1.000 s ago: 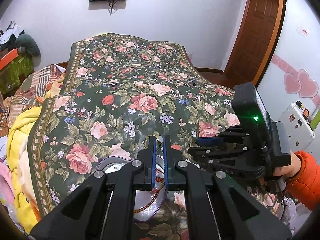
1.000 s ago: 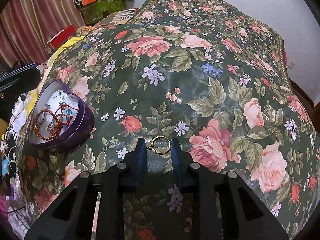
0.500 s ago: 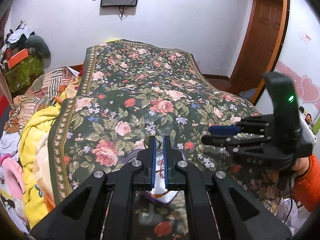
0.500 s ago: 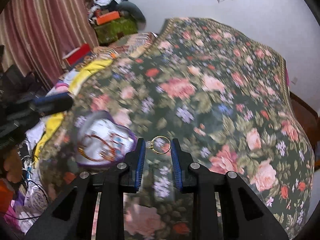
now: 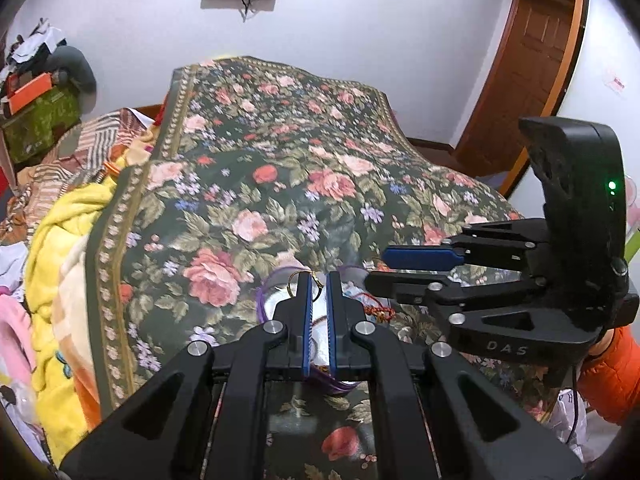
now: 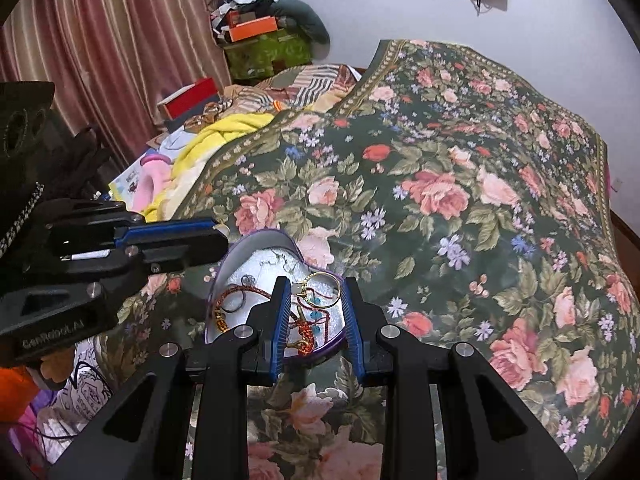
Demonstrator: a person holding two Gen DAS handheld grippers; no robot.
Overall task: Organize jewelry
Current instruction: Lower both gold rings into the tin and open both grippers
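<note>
A purple heart-shaped tin (image 6: 256, 246) sits on the floral blanket and holds a red cord bracelet (image 6: 306, 330) and other small jewelry. My right gripper (image 6: 316, 294) hangs over the tin with its jaws spread; a gold ring (image 6: 322, 290) sits between the fingertips, seemingly loose above the tin. My left gripper (image 5: 319, 280) is shut on another gold ring (image 5: 316, 280) just over the tin's rim (image 5: 262, 300). The right gripper also shows in the left wrist view (image 5: 384, 270), and the left gripper shows in the right wrist view (image 6: 218, 242).
The floral blanket (image 6: 460, 208) covers the bed. Yellow and pink bedding (image 5: 60, 240) lies along its left side. Boxes and clothes (image 6: 260, 36) are piled in the far corner by a curtain. A wooden door (image 5: 532, 72) stands at right.
My right gripper carried its ring from the blanket to over the tin and spread its jaws wider. My left gripper rose and stays shut on its ring over the tin.
</note>
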